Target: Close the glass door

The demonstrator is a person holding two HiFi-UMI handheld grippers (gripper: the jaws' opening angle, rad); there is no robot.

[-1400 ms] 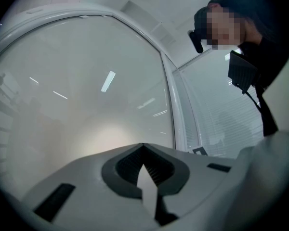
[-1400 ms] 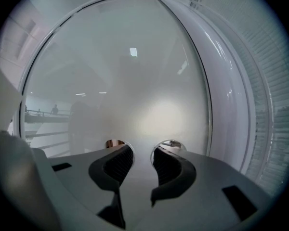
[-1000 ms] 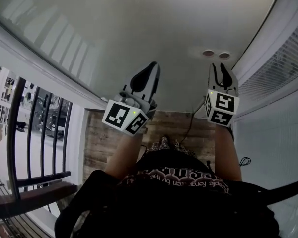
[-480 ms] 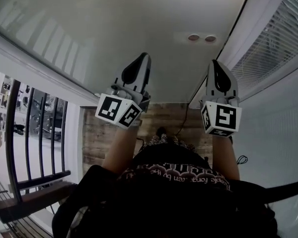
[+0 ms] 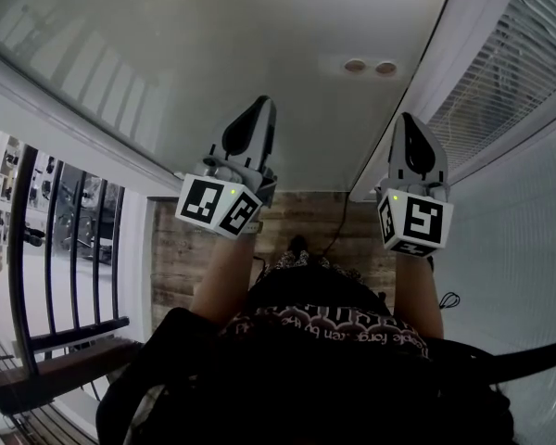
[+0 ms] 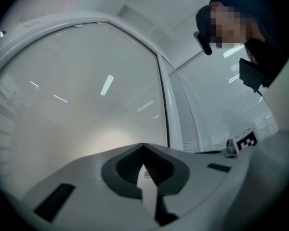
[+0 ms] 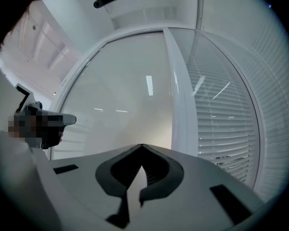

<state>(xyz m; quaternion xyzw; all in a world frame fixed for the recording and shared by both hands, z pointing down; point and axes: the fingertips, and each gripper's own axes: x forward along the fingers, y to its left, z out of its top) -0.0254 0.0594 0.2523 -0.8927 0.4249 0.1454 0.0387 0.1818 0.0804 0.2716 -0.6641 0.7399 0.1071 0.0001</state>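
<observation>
Facing the door (image 5: 259, 44), you hold both claws closed and empty, aimed at its glass. Your left claw (image 5: 260, 103) points mid-pane; your right claw (image 5: 410, 119) is nearer its upright edge by the frame (image 5: 463, 54).

**Both tools up, jaws together, nothing held**

In the head view the left tool (image 5: 259, 103) sits centre-left and the right tool (image 5: 407, 119) centre-right, side by side and apart. Each is closed and empty. The left forearm (image 5: 221, 281) and right forearm (image 5: 424, 290) rise from the lower middle.
</observation>
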